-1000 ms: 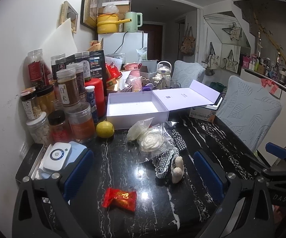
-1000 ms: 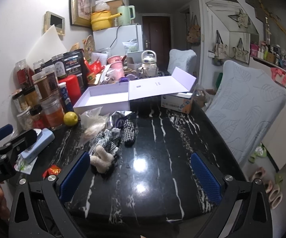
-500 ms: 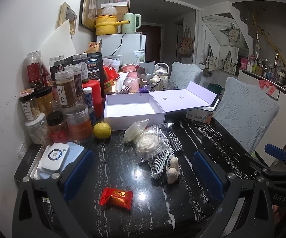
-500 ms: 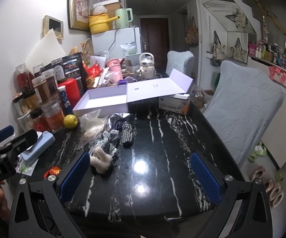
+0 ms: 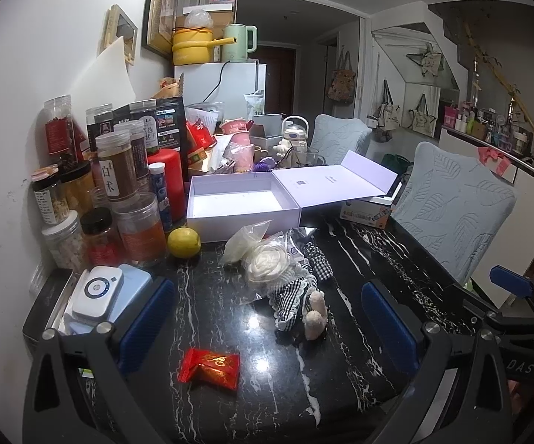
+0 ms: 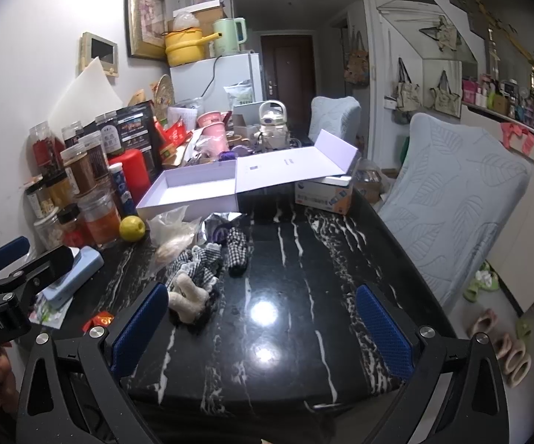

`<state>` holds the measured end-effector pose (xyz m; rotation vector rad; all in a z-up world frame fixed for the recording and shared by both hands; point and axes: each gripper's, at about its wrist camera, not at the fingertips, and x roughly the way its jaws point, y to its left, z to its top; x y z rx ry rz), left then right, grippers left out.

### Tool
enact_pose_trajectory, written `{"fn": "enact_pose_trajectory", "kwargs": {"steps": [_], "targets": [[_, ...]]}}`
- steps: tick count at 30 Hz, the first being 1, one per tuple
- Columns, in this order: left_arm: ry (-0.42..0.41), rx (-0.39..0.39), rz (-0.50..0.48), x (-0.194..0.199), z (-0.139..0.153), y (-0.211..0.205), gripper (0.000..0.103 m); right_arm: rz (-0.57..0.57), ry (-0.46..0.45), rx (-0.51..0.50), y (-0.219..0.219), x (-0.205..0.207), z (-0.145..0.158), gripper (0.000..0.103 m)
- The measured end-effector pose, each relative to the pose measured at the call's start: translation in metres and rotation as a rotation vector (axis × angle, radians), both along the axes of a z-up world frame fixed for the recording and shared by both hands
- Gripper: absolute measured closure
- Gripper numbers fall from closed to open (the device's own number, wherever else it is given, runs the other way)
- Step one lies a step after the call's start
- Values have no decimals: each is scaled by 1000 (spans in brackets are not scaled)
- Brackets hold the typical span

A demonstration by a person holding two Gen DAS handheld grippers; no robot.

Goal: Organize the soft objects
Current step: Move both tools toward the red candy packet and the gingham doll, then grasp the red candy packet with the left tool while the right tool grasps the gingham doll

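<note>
Lemon [image 5: 183,242]; jars [image 5: 139,227]; red sweet [image 5: 209,368].

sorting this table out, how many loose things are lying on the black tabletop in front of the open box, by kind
Plush doll in checked dress: 1
Clear plastic bags, one holding a white fabric flower, one holding something pale: 2
Yellow fruit: 1
Red wrapped sweet: 1
Total: 5

Black marble table [image 5: 359,259] — on it a white box [image 5: 243,203], lemon [image 5: 183,242], jars [image 5: 139,231], checked doll [image 5: 296,296], red packet [image 5: 209,368].
</note>
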<state>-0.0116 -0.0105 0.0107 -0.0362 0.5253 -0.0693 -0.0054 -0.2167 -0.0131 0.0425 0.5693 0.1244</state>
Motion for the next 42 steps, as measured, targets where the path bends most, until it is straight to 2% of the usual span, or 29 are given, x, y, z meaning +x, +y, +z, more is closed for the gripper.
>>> {"fn": "enact_pose_trajectory", "kwargs": {"steps": [27,36,42], "targets": [[17,2,13,-11,-11,9,0,29,17,4,9,-1,-9,0],[68,1,4,-13,-37,15,0,81,42,68,14,-5,-29,0],[120,6,16,-9,-62,24,0,102,76,65,22,-4,-47,0]]}}
